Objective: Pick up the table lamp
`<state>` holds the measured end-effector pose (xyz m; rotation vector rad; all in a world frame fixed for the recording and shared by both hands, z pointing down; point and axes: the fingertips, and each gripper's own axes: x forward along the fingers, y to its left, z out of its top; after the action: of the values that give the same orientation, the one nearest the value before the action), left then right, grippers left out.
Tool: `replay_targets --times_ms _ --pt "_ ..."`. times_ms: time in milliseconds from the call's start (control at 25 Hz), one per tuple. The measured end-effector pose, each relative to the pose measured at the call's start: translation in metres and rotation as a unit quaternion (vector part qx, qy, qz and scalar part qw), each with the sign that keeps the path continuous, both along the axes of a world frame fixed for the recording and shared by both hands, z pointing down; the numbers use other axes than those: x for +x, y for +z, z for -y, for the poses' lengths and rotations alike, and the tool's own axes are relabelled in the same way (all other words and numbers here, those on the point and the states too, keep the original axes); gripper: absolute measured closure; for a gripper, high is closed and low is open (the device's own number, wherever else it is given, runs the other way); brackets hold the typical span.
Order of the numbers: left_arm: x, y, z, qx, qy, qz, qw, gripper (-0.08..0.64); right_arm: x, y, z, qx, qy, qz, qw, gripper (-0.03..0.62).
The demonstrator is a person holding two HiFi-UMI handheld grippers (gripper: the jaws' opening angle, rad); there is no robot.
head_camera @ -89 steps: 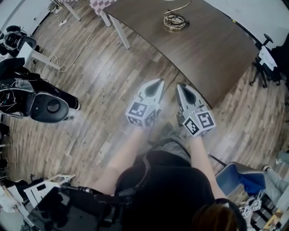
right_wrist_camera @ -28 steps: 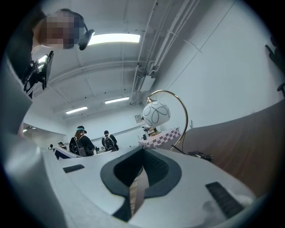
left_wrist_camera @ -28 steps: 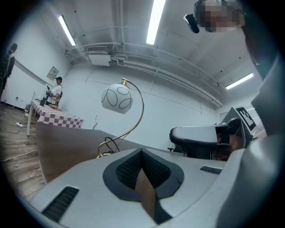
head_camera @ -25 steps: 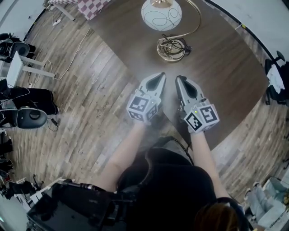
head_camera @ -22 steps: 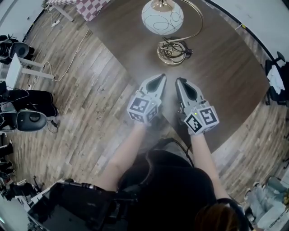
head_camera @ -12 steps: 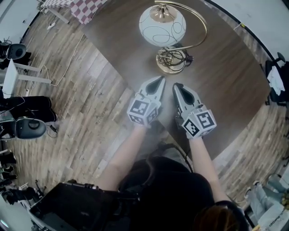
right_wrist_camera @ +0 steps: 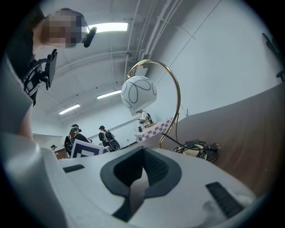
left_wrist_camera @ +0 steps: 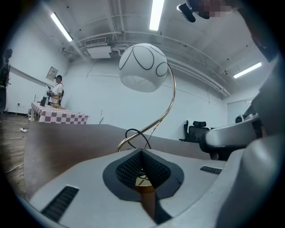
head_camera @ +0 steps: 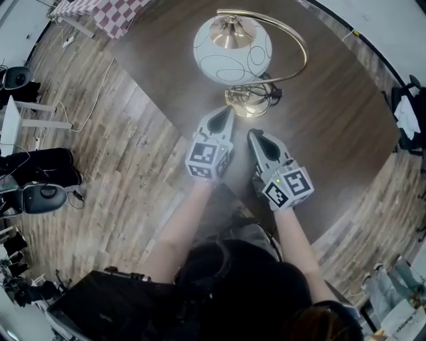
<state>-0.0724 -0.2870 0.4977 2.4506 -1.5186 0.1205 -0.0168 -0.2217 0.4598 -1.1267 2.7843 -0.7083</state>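
The table lamp has a white globe shade (head_camera: 233,50) with thin black loops, a curved brass arm (head_camera: 296,40) and a round brass base (head_camera: 245,101) wrapped in black cord. It stands on the dark brown table (head_camera: 326,120). My left gripper (head_camera: 225,110) is shut and empty, its tip just short of the base on the near side. My right gripper (head_camera: 253,134) is also shut and empty, a little farther back. In the left gripper view the shade (left_wrist_camera: 143,67) hangs above the shut jaws (left_wrist_camera: 142,153). The right gripper view shows the shade (right_wrist_camera: 139,95) and the corded base (right_wrist_camera: 196,151) ahead to the right.
Wood plank floor (head_camera: 126,153) lies left of the table edge. A checkered-cloth table (head_camera: 100,10) stands at the far left, with black chairs and gear (head_camera: 40,193) along the left side. Several people (right_wrist_camera: 75,136) stand far off. An office chair (left_wrist_camera: 196,129) is behind the table.
The lamp has come nearer and larger in the head view. Both grippers moved forward over the table towards the lamp base, the left one farther. Both stayed shut.
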Motion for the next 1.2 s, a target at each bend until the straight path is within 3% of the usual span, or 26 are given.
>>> replay_targets --times_ms 40,120,360,480,840,1080,1200 --pt "0.0 0.001 0.005 -0.002 0.0 0.003 1.0 0.554 -0.001 0.0 0.002 0.0 -0.001 0.002 1.0 0.589" --pt "0.001 0.003 0.015 -0.009 0.001 0.008 0.9999 0.484 -0.004 0.001 0.006 -0.001 -0.003 0.004 1.0 0.589" --pt "-0.013 0.011 0.038 -0.023 -0.026 0.035 0.9988 0.483 -0.004 0.003 0.015 -0.005 -0.006 0.006 1.0 0.589" --pt "-0.015 0.019 0.049 -0.037 -0.026 0.045 0.998 0.417 -0.004 0.007 0.016 -0.011 -0.006 0.007 1.0 0.589" --pt "-0.015 0.028 0.072 -0.045 -0.027 0.076 0.9957 0.417 -0.001 0.01 0.023 -0.015 0.001 0.009 1.0 0.589" --pt "-0.008 0.028 0.082 -0.026 -0.01 0.097 0.9949 0.419 0.006 0.001 0.028 0.005 0.006 -0.012 1.0 0.589" --pt "-0.008 0.026 0.085 -0.016 -0.011 0.11 0.9938 0.483 0.012 -0.01 0.03 0.028 0.006 -0.034 0.999 0.589"
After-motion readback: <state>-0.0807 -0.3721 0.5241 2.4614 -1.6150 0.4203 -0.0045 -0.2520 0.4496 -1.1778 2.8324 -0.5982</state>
